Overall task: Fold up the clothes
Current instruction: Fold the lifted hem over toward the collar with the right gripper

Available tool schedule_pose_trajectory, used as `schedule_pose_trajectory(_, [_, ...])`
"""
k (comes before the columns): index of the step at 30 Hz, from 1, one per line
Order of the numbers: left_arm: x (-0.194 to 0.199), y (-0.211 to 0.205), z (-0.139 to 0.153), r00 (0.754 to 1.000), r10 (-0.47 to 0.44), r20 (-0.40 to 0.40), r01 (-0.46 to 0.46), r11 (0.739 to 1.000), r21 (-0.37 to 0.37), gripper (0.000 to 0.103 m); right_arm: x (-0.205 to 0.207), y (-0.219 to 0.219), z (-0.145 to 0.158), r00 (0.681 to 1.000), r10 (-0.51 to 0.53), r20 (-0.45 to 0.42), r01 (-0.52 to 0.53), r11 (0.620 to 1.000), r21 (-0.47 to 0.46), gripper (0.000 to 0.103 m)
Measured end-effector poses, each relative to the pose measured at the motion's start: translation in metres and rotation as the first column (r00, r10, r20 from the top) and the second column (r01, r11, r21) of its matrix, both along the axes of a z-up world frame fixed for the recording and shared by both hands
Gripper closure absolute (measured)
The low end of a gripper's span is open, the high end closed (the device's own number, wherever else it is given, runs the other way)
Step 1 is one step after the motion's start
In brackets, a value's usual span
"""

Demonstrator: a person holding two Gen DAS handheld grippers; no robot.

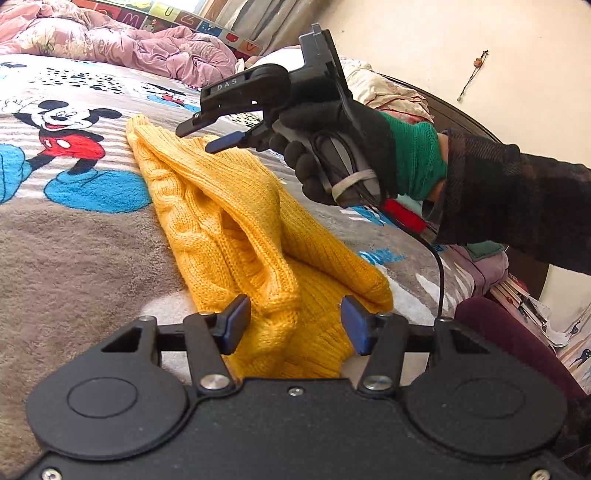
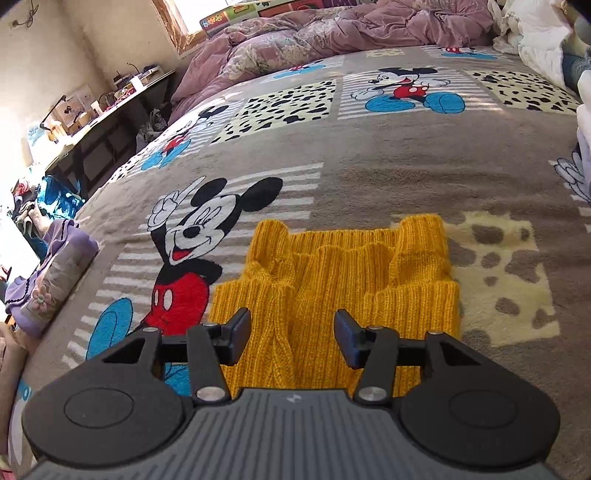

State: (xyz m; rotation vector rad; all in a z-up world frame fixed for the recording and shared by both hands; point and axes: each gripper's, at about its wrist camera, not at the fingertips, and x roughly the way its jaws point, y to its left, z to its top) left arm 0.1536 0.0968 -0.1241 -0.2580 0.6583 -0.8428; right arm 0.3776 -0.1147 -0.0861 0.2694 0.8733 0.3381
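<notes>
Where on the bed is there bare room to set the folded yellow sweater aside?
The plain grey blanket beyond the yellow sweater is bare, up to the cartoon panels. The spotted cream patch on its right is free too. The far end is crowded by the pink quilt.

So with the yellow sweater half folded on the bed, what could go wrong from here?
1. The yellow knit sweater lies bunched and uneven, with a raised fold in the middle; pressing on could lock in a lopsided fold.
2. Both the left gripper and the right gripper stand open, nothing gripped; closing blindly may catch one layer only.
3. The fleece blanket looks plush, so a low pinch might snag it too.
</notes>
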Motion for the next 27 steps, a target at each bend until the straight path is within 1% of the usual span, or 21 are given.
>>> schedule_pose_trajectory(1, [0.0,0.0,0.0,1.0,0.0,-0.003,0.0,1.0,0.002,0.05,-0.001,0.002,-0.003,1.0,0.021,-0.014,-0.021,1.0,0.012,0.058])
schedule_pose_trajectory(2, [0.001,0.0,-0.001,1.0,0.0,-0.005,0.0,1.0,0.003,0.05,-0.004,0.005,-0.004,0.999,0.05,-0.016,-0.05,0.999,0.021,0.08])
schedule_pose_trajectory(3, [0.001,0.0,-0.001,1.0,0.0,-0.008,0.0,1.0,0.005,0.05,-0.007,0.008,-0.004,0.997,0.079,-0.018,-0.079,0.996,0.03,0.089])
schedule_pose_trajectory(5, [0.003,0.001,-0.002,1.0,0.001,-0.018,-0.001,1.0,0.003,0.05,-0.014,0.01,0.002,0.996,0.086,0.021,-0.087,0.996,0.025,0.091])
schedule_pose_trajectory(8, [0.005,0.005,-0.004,0.999,-0.013,-0.033,0.012,1.0,-0.01,0.05,-0.018,0.001,0.016,0.996,0.049,0.08,-0.055,0.995,0.083,0.092])
schedule_pose_trajectory(10, [0.005,0.007,-0.004,0.999,-0.022,-0.036,0.021,1.0,-0.012,0.05,-0.015,-0.005,0.021,0.996,0.017,0.092,-0.028,0.992,0.125,0.092])
schedule_pose_trajectory(12, [0.005,0.01,-0.005,0.999,-0.027,-0.041,0.026,1.0,-0.017,0.051,-0.012,-0.007,0.022,0.995,-0.016,0.099,0.003,0.991,0.132,0.092])
schedule_pose_trajectory(14, [0.004,0.01,-0.005,0.998,-0.026,-0.052,0.025,0.999,-0.025,0.051,-0.007,-0.009,0.015,0.995,-0.053,0.086,0.041,0.99,0.137,0.092])
schedule_pose_trajectory(16, [0.004,0.01,-0.004,0.998,-0.028,-0.06,0.027,0.999,-0.022,0.051,-0.001,-0.005,-0.002,0.999,-0.035,0.011,0.034,0.992,0.121,0.092])
schedule_pose_trajectory(17, [0.003,0.009,-0.004,0.998,-0.03,-0.06,0.029,0.999,-0.019,0.051,0.002,-0.002,-0.01,0.999,-0.026,-0.027,0.029,0.993,0.112,0.09])
schedule_pose_trajectory(19, [0.003,0.008,-0.003,0.998,-0.031,-0.061,0.03,0.999,-0.014,0.051,-0.001,-0.001,-0.011,0.999,-0.033,-0.002,0.033,0.997,0.069,0.081])
schedule_pose_trajectory(20, [0.003,0.008,-0.003,0.998,-0.029,-0.06,0.029,1.0,-0.012,0.051,-0.003,0.0,-0.011,0.999,-0.037,0.012,0.036,0.998,0.047,0.08])
schedule_pose_trajectory(21, [0.003,0.008,-0.002,0.998,-0.027,-0.059,0.027,1.0,-0.011,0.051,-0.006,-0.003,-0.008,0.998,-0.052,0.022,0.05,0.997,0.062,0.077])
schedule_pose_trajectory(22, [0.003,0.009,-0.002,0.998,-0.025,-0.058,0.025,1.0,-0.01,0.051,-0.008,-0.008,-0.004,0.997,-0.065,0.032,0.062,0.995,0.077,0.067])
schedule_pose_trajectory(23, [0.003,0.009,-0.001,0.998,-0.023,-0.056,0.023,1.0,-0.009,0.051,-0.013,-0.014,0.003,0.995,-0.077,0.056,0.071,0.993,0.097,0.062])
schedule_pose_trajectory(24, [0.003,0.01,0.0,0.998,-0.022,-0.052,0.022,1.0,-0.006,0.051,-0.017,-0.021,0.009,0.993,-0.088,0.082,0.078,0.99,0.118,0.061])
schedule_pose_trajectory(27, [0.001,0.014,0.005,0.999,-0.011,-0.034,0.011,1.0,-0.002,0.051,-0.035,-0.04,0.028,0.986,-0.099,0.135,0.082,0.989,0.126,0.061])
